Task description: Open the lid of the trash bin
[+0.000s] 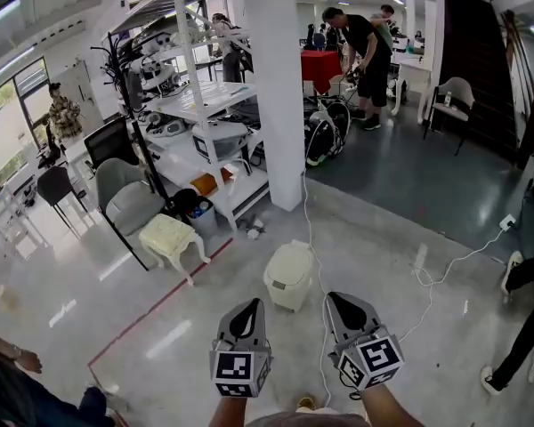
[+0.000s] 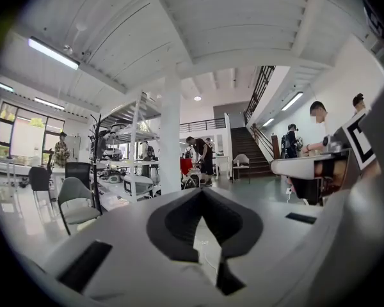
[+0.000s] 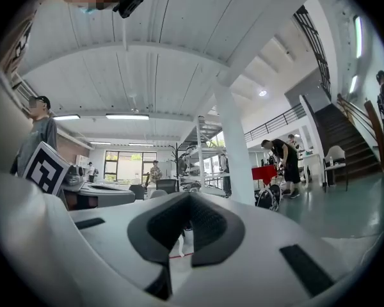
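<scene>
A small cream trash bin [image 1: 289, 277] stands on the pale floor just ahead of me, its lid [image 1: 294, 258] down. My left gripper [image 1: 247, 308] hovers short of the bin, a little to its left, with the jaws together and nothing between them. My right gripper [image 1: 342, 302] hangs just right of the bin, also shut and empty. In the left gripper view the left gripper [image 2: 201, 194] looks level across the room, as does the right gripper [image 3: 189, 197] in the right gripper view; neither view shows the bin.
A white pillar [image 1: 280, 87] rises behind the bin. Shelves of equipment [image 1: 196, 105], a grey chair [image 1: 129, 205] and a cream stool [image 1: 171, 236] stand to the left. A white cable [image 1: 440, 276] trails across the floor on the right, near a person's legs [image 1: 525, 327].
</scene>
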The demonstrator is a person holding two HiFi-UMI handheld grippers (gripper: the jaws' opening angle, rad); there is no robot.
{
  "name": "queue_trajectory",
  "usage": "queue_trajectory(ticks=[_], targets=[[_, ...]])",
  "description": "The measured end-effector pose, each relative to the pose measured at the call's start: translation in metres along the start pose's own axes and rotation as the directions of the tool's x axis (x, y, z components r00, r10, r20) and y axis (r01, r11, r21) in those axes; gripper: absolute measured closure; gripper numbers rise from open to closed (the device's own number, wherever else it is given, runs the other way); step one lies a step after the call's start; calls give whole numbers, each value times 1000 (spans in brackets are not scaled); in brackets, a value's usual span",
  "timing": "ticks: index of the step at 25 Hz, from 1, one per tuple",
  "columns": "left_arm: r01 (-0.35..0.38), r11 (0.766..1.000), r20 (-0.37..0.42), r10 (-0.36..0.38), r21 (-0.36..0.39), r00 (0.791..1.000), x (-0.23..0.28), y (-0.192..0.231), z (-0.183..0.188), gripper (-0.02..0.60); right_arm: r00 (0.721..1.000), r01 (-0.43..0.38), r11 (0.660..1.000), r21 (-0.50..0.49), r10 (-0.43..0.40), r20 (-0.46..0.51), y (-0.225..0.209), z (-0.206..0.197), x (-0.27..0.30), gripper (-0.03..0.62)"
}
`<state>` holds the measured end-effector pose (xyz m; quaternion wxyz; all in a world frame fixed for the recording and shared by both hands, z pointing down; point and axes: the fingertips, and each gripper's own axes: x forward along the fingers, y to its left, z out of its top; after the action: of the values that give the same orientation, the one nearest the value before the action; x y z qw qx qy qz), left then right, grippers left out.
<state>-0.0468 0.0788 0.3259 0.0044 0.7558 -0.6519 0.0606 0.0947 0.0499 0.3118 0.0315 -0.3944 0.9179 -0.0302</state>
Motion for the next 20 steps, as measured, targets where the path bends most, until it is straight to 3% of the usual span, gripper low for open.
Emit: queue_trajectory(ticks=[10,20], targets=[[-34,999,-11,34,-1,999,37,13,2,578,999,-30,999,14,30,-20,-24,-5,34,560],[-19,1000,-9,19,-6,1000,93,42,-5,578,999,2,1000,20,-2,-36,-58,-16,84,560]])
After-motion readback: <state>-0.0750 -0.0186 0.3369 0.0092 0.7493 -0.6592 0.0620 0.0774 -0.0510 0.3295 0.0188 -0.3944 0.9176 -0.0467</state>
